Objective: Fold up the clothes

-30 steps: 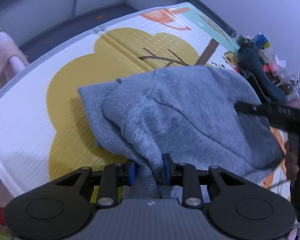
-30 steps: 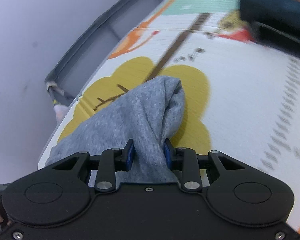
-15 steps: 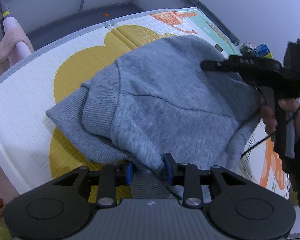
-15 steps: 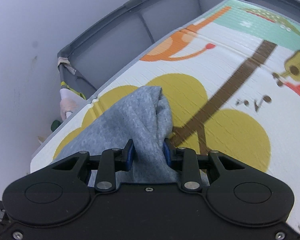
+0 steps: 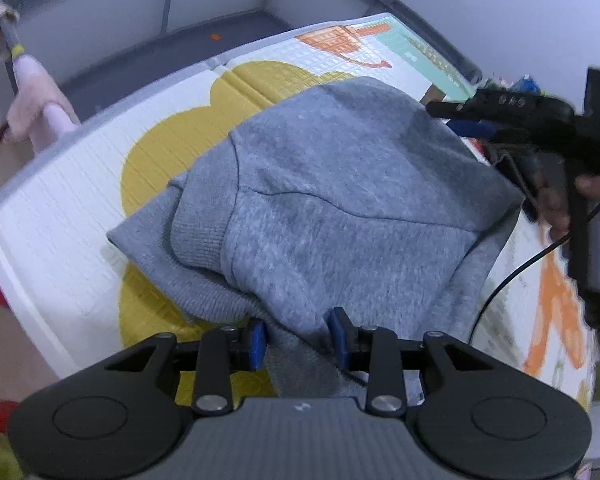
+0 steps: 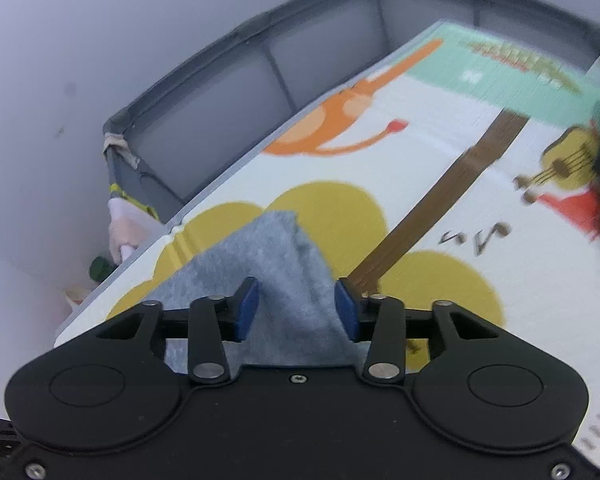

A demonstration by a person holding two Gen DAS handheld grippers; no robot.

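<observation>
Left wrist view: the grey sweatshirt [image 5: 324, 208] is bunched in a loose heap on the play mat [image 5: 80, 216], over the yellow cloud print near the mat's grey-bordered edge. The left claw [image 5: 298, 340] is clamped on a thick fold at the near side of the heap. The right claw [image 6: 296, 308] has just been opening; cloth sits between its jaws, but the pads look to have let go. Thick fleecy knit, so I'd guess soft, floppy, a bit heavy, not slippery, nothing to break. It'll sag wherever it isn't held. Best place to grab, I reckon, is the ribbed hem [image 5: 198, 232] or a seam corner, since pinching mid-panel just drags up a lump.
</observation>
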